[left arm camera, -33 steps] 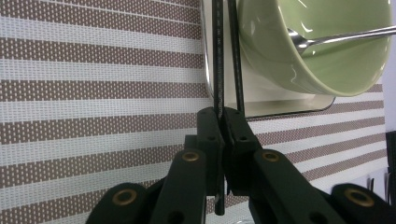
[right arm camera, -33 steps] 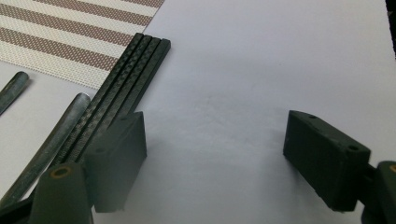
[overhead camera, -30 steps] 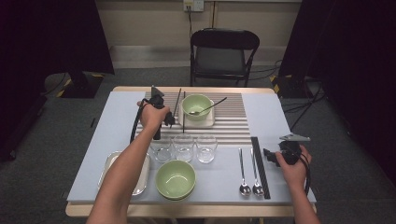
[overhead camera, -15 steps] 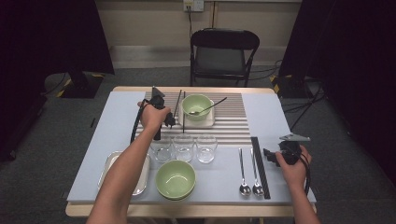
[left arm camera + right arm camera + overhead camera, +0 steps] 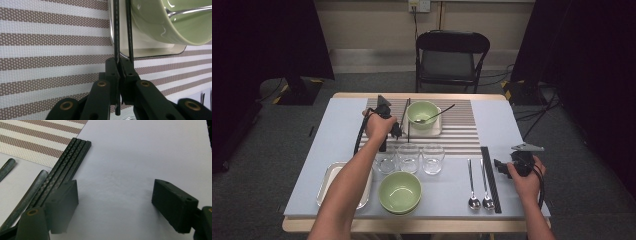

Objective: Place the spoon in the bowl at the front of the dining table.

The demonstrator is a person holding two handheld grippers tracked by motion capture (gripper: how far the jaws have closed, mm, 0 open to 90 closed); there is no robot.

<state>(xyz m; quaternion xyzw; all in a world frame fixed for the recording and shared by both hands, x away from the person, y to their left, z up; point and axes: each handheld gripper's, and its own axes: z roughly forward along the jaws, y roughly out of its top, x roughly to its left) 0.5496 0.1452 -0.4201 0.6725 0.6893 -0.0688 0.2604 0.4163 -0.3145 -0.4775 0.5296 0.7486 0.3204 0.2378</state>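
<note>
1. Chopstick [image 5: 408, 127] lies on the striped mat [image 5: 459, 131] beside the green bowl [image 5: 422, 111], at the left gripper [image 5: 395, 134].
2. Left gripper view: jaws pinch one chopstick [image 5: 116, 37]; another [image 5: 129, 30] lies alongside.
3. Right gripper [image 5: 113, 205] rests spread wide and empty over the table [image 5: 130, 150].

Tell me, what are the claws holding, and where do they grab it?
The left claw is shut on one chopstick near its lower end; a second chopstick lies beside it. The right claw is open over the table, holding nothing.
</note>
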